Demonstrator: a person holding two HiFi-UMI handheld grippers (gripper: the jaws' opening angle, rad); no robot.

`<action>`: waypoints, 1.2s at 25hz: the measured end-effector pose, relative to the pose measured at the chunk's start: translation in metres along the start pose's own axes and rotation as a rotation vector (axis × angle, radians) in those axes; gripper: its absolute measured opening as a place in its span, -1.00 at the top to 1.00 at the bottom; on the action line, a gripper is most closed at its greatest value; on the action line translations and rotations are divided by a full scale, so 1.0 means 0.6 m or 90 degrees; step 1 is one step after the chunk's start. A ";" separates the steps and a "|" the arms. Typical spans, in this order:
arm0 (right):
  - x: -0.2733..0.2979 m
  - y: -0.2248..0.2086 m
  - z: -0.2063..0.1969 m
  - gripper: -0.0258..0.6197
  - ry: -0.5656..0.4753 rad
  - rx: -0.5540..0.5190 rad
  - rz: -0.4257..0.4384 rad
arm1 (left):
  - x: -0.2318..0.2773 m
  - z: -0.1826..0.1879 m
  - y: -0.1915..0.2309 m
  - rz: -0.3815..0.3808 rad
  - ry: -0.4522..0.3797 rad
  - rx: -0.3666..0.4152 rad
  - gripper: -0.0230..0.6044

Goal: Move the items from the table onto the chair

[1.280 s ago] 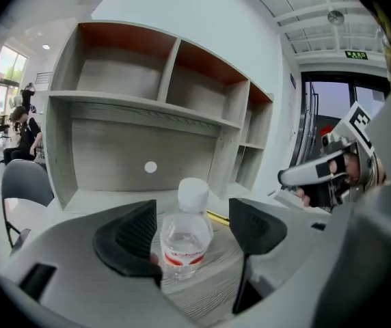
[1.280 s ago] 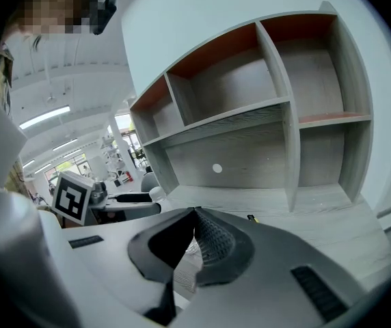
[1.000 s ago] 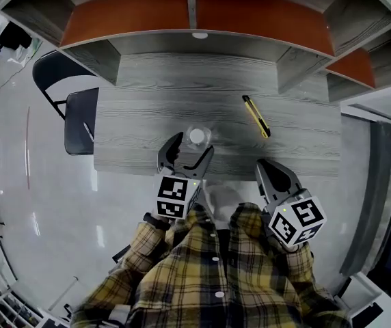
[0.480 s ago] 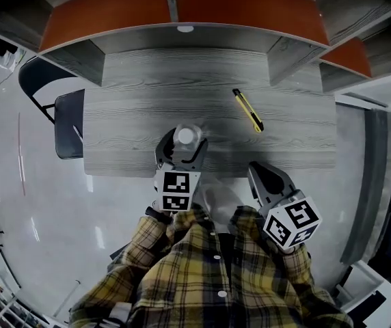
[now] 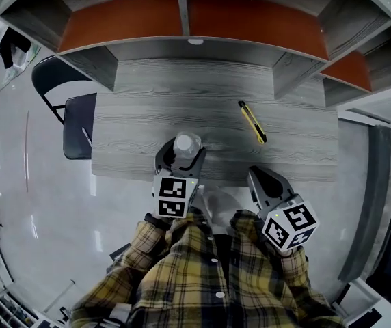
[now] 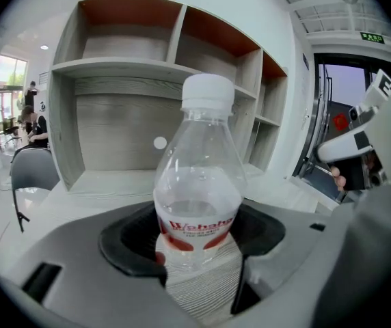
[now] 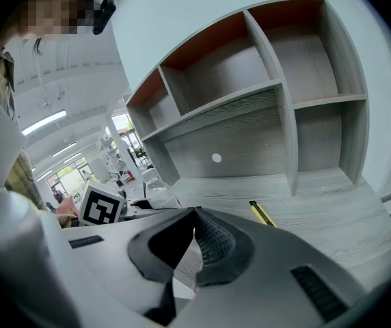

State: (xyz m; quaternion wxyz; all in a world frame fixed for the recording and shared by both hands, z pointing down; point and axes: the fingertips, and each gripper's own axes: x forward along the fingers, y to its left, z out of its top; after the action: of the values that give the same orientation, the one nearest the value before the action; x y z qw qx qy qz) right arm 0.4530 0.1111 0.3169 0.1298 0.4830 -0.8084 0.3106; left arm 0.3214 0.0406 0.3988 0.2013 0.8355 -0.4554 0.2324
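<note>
Working on water bottle (image 5: 186, 144): standing upright on the surface (image 5: 147, 101), near front edge, left of centre. Clear thin plastic, round body, conical shoulder, ribbed white screw cap, red/white label band at waist. Possible liquid line at label top; fill hard to read. Judging light and easy to dent or tip.

Bracketing it w/ L gripper (image 6: 195, 251): fingers wide, having just been closing, bottle between them at label height. Black pads sitting just beside the label, no squeeze or dent showing.

Step in hand (judgement): grasping 1st item, w/ nothing lying on chair yet.

Idling R gripper (image 7: 194, 232) off the front edge, fingers pressed together on nothing. Pads ribbed rubber, body smooth grey plastic.

Next move calling for:
- finishing closure gently (thin wall)
- lifting straight up
- swinging left to chair (image 5: 79, 125): dark flat seat, black tube frame, standing at the surface's left end

Waiting after that: utility knife (image 5: 253, 121), slim yellow/black bar lying flat on a diagonal, right of centre, well apart from bottle.

Surface: grey wood-grain laminate, matt. Shelf unit (image 5: 195, 19) behind, same grey w/ orange-brown panels.
</note>
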 end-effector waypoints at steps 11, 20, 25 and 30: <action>0.112 0.084 0.034 0.86 0.007 -0.021 0.184 | -0.122 0.047 0.111 0.129 -0.059 -0.097 -0.04; 0.205 0.227 0.016 0.86 0.075 -0.073 0.276 | -0.275 -0.010 0.290 0.278 -0.091 -0.189 -0.04; 0.278 0.329 -0.009 0.86 0.103 -0.082 0.276 | -0.347 -0.062 0.434 0.308 -0.081 -0.218 -0.04; 0.375 0.434 -0.041 0.86 0.106 -0.074 0.241 | -0.379 -0.102 0.608 0.299 -0.057 -0.195 -0.04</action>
State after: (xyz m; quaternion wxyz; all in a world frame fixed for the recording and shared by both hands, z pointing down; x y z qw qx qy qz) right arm 0.1138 0.0579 0.3527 0.1633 0.2866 -0.8878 0.3209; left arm -0.1112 0.0420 0.3639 0.2456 0.6761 -0.6749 0.1642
